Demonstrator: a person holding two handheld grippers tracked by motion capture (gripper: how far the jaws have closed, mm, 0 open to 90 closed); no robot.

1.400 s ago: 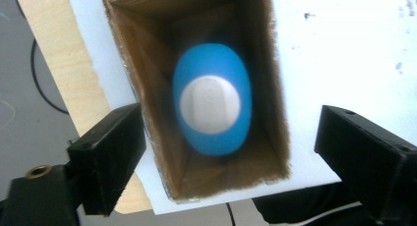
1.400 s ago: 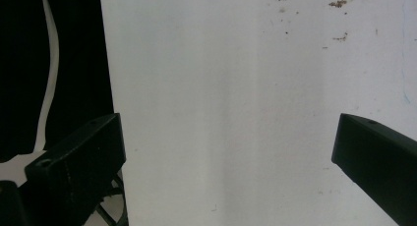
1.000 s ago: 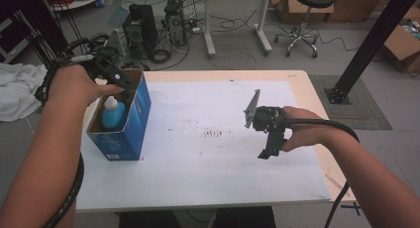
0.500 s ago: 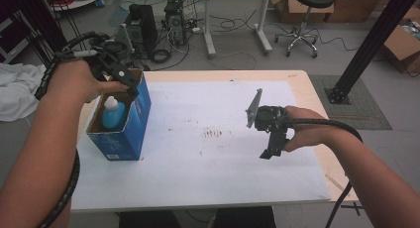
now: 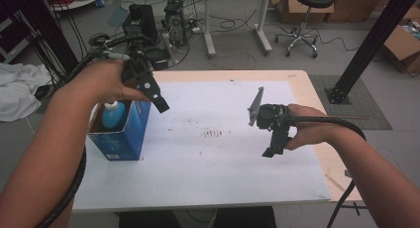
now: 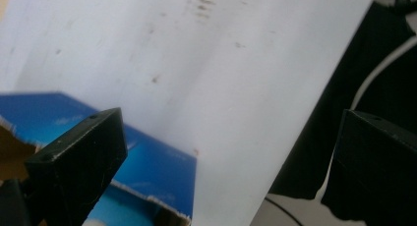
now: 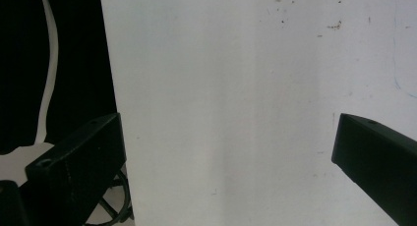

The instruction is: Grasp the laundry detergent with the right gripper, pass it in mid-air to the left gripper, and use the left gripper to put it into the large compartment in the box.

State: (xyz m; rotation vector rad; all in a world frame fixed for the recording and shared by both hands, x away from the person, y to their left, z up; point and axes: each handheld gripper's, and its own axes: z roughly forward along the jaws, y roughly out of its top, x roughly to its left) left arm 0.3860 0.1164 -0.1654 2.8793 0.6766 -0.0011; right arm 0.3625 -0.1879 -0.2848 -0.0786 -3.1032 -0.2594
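Observation:
A blue cardboard box [image 5: 124, 134] stands open at the table's left side, with a blue bottle with a white cap [image 5: 113, 114] upright inside it. My left gripper [image 5: 159, 102] hangs above the box's right edge, tilted down to the right, open and empty. In the left gripper view the box's blue wall [image 6: 162, 172] lies below between the spread jaws. My right gripper [image 5: 275, 144] is held over the right half of the white table top [image 5: 213, 163], pointing down, open, with nothing between its jaws. The right gripper view looks onto bare white surface [image 7: 231, 113] near the table's edge.
Small dark smudges [image 5: 214, 134] mark the table's middle. Behind the table stand computer towers [image 5: 141, 20] with cables on the floor, a second desk, and a rolling stool [image 5: 302, 20]. A black post [image 5: 366, 44] rises at the right. White cloth [image 5: 17, 91] lies at the left.
My left gripper has lifted out of the box and swung right, above its right edge. The right gripper has barely moved.

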